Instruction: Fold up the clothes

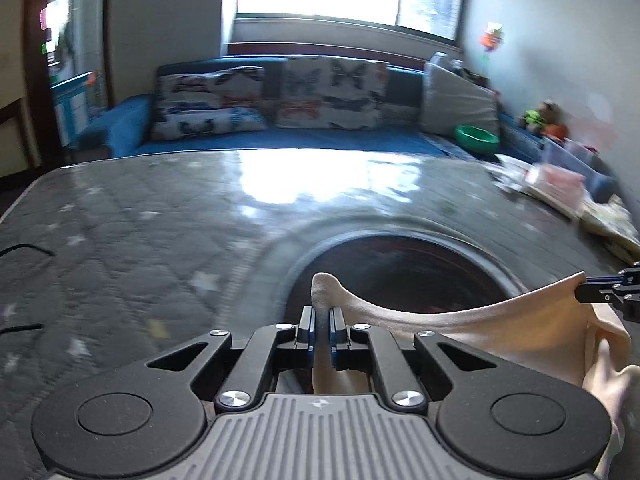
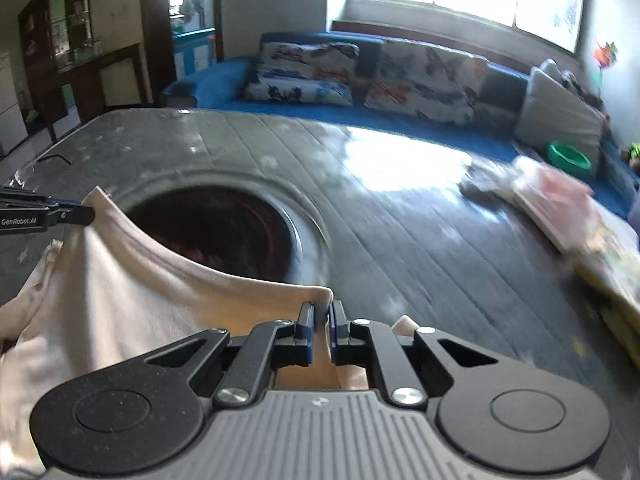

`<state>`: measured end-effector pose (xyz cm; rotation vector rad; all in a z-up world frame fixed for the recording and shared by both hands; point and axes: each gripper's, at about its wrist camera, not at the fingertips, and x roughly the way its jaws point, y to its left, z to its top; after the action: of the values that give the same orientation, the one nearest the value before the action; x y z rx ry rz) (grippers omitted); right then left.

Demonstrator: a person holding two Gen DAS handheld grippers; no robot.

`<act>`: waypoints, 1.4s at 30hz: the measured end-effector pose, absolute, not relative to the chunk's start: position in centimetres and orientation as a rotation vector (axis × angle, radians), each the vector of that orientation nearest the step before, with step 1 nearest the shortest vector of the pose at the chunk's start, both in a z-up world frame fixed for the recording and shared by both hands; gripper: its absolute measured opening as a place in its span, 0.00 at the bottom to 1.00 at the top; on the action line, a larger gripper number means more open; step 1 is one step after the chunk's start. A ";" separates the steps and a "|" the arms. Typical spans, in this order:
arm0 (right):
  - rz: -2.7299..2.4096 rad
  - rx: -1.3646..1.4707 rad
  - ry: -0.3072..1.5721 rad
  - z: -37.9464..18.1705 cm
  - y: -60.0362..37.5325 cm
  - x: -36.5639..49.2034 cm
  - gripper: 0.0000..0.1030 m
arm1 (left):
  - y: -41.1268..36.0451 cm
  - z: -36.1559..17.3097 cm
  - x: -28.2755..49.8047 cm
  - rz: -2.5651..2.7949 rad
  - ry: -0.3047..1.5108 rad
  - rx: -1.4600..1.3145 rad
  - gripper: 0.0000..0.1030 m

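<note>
Holding one cream garment [image 2: 132, 280] up between them, the left tool [image 1: 320, 330] and the right tool [image 2: 320, 326] each pinch a corner of its top edge, fingers pressed together on the fabric. The cloth sags in a shallow curve between the two grips and hangs down toward the camera, above a grey quilted counter [image 1: 120, 232] with a round dark opening [image 1: 400, 272] in its middle. This looks like the spreading step: the piece is lifted and stretched, not yet laid flat. Next, I judge, the move calls for lowering it evenly onto the bare part of the counter, keeping the edge taut so no creases set in. Counted: one garment held, two tools, one stack of folded items [image 2: 568, 216] at the counter's right edge, blurred, and one green bowl [image 2: 570, 158] on the sofa behind.
</note>
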<state>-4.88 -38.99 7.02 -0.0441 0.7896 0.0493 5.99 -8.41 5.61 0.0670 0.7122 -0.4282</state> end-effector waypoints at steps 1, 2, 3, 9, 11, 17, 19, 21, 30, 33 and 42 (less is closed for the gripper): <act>0.056 -0.047 0.783 7.1 -38.5 -4.0 0.06 | -8.0 5.7 6.5 -0.414 0.714 0.061 0.07; 0.059 -0.050 0.775 7.0 -37.9 -2.9 0.06 | -7.6 5.7 7.1 -0.400 0.717 0.055 0.07; 0.066 -0.051 0.775 6.9 -37.5 -2.2 0.06 | -7.4 5.6 7.2 -0.397 0.721 0.053 0.08; 0.068 -0.001 0.794 6.7 -37.8 -0.3 0.15 | -6.3 5.0 8.0 -0.380 0.745 0.039 0.17; 0.043 0.001 0.803 6.8 -38.6 -0.6 0.17 | -5.9 4.8 8.2 -0.375 0.753 0.034 0.29; -0.068 0.026 0.836 6.3 -42.4 -2.8 0.28 | -5.4 4.8 7.5 -0.383 0.758 0.039 0.56; -0.096 0.044 0.846 6.0 -43.5 -3.7 0.28 | -5.5 5.2 6.5 -0.405 0.748 0.041 0.63; -0.115 0.072 0.859 5.6 -44.6 -4.6 0.28 | -5.8 5.6 5.4 -0.436 0.742 0.038 0.67; -0.022 0.030 0.796 6.6 -43.1 -4.1 0.28 | -8.3 7.1 -2.3 -0.660 0.705 0.106 0.71; 0.049 -0.015 0.825 6.0 -41.1 -2.9 0.28 | -9.3 7.1 -4.5 -0.725 0.701 0.131 0.72; 0.022 -0.084 0.831 4.7 -39.3 -2.3 0.06 | -12.3 7.0 -9.9 -0.929 0.682 0.219 0.74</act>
<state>-2.27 -39.32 4.67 -0.0838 0.8306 0.0218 -9.92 -12.28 7.02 0.2188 0.6815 -0.9295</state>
